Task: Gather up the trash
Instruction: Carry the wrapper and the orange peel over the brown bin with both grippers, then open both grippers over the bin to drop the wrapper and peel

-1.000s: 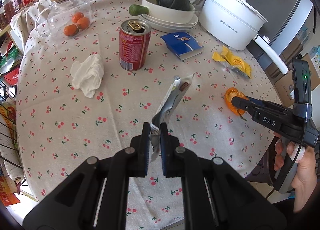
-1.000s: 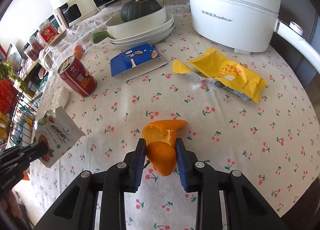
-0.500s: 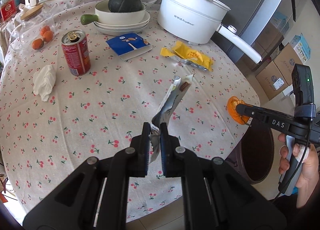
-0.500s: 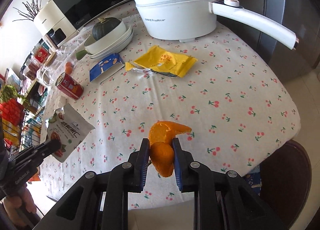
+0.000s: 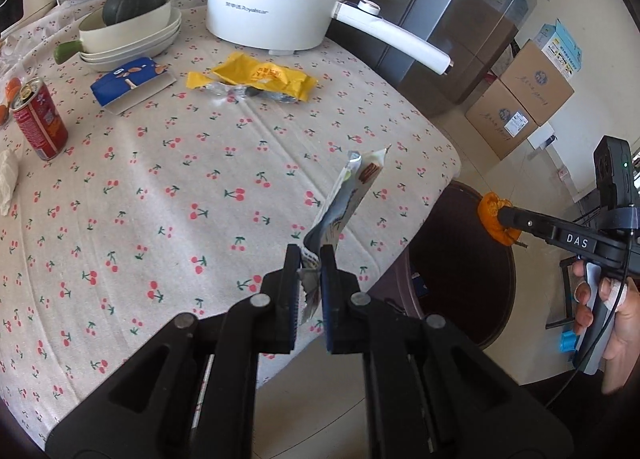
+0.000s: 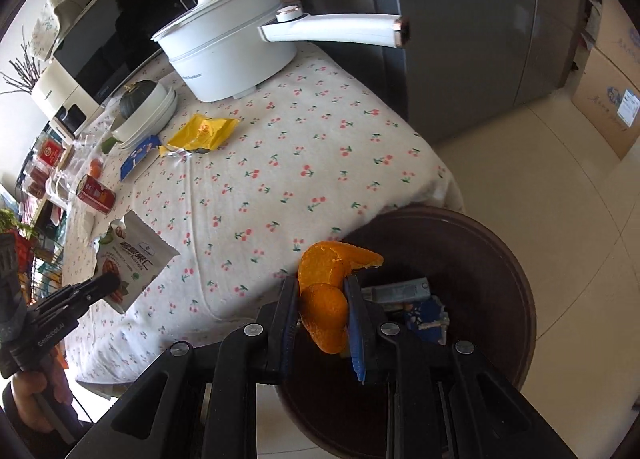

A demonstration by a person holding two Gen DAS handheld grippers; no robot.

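My left gripper (image 5: 310,255) is shut on the bottom edge of a white snack pouch (image 5: 348,195), which stands up over the table's right edge. In the right wrist view the same pouch (image 6: 130,263) shows its printed face at the lower left. My right gripper (image 6: 322,291) is shut on a piece of orange peel (image 6: 326,295) and hangs over the open dark brown trash bin (image 6: 500,259) beside the table. The left wrist view shows that peel (image 5: 494,215) above the bin (image 5: 460,259). Some trash lies inside the bin.
On the cherry-print tablecloth (image 5: 180,179) lie a yellow wrapper (image 5: 260,77), a blue packet (image 5: 128,81), a red can (image 5: 38,123) and a white tissue (image 5: 8,179). A white pot (image 5: 276,7) with a long handle and stacked bowls (image 5: 132,35) stand at the back. Cardboard boxes (image 5: 528,95) sit on the floor.
Both grippers have swung right, away from the middle of the table toward its edge. The peel now hangs over the bin, and the pouch has come close to the table's edge.
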